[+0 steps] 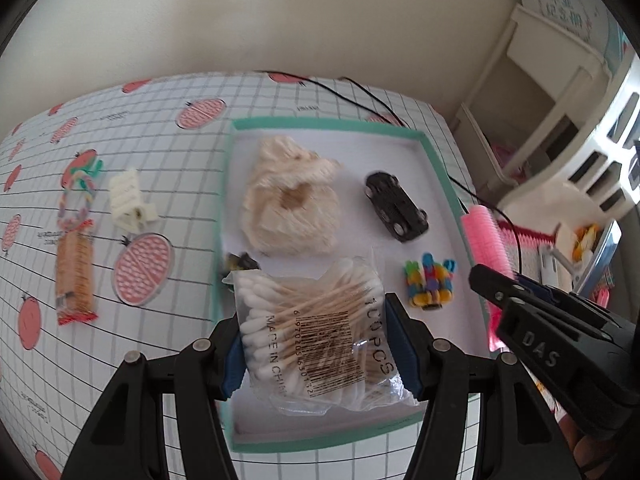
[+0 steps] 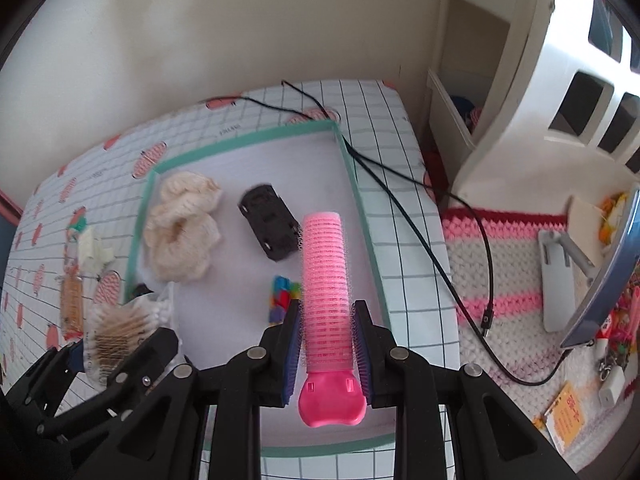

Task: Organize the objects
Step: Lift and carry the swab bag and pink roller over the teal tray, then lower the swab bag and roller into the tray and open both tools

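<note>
The left gripper (image 1: 322, 344) pinched a clear plastic bag of cotton swabs (image 1: 316, 332) over the teal-rimmed white tray (image 1: 332, 123); the slippery film could slide free. The right gripper (image 2: 327, 344) clamped a pink ribbed hair roller (image 2: 323, 280), which might roll onto the black toy car (image 2: 270, 226) once released.

home room | fruit-print tablecloth (image 1: 120, 128) | crocheted rug (image 2: 516, 264) | white plastic chair (image 2: 532, 92)

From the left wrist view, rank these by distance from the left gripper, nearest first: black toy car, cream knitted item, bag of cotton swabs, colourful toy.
1. Bag of cotton swabs: clamped in the left gripper, at the tray's near end.
2. Colourful toy: just beyond, to the right.
3. Cream knitted item and black toy car: farther up the tray, left and right; too close to call.
</note>
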Motion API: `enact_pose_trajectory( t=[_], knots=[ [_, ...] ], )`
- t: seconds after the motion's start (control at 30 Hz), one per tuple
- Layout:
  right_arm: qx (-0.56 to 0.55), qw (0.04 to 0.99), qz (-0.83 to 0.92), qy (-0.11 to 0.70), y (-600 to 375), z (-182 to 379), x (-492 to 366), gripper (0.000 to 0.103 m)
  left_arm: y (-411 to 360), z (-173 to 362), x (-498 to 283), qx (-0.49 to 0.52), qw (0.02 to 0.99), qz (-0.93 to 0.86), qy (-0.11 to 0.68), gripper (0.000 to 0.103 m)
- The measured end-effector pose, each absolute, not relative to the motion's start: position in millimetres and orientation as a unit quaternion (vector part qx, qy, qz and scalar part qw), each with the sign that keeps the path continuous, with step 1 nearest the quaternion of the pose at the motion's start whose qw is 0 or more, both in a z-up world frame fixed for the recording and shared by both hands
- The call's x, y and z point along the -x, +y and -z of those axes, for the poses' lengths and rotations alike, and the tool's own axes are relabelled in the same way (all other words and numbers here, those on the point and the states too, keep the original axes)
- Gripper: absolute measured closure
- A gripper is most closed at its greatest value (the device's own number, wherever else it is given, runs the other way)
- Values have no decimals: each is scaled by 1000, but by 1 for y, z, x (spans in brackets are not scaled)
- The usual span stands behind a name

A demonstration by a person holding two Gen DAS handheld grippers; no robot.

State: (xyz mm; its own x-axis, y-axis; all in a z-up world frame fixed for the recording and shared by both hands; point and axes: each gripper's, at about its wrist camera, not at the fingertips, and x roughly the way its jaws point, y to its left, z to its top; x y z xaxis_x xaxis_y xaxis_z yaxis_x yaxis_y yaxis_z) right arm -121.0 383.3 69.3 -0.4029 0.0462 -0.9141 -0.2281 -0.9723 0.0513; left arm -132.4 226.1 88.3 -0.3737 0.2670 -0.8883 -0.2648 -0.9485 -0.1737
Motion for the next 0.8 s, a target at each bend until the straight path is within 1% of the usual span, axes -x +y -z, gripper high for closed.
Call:
enact_pose_trajectory(
  t=[0.33,0.5,0.8],
  knots=[
    [564,88,-816,91,394,-46,118,77,242,-65,128,560,156,-814,12,40],
    [570,87,-811,93,394,-41,118,76,244,-63,130,560,149,-815,21,40],
    [573,88,-809,93,392,-40,118,75,243,-62,132,568,148,-809,13,39]
  ],
)
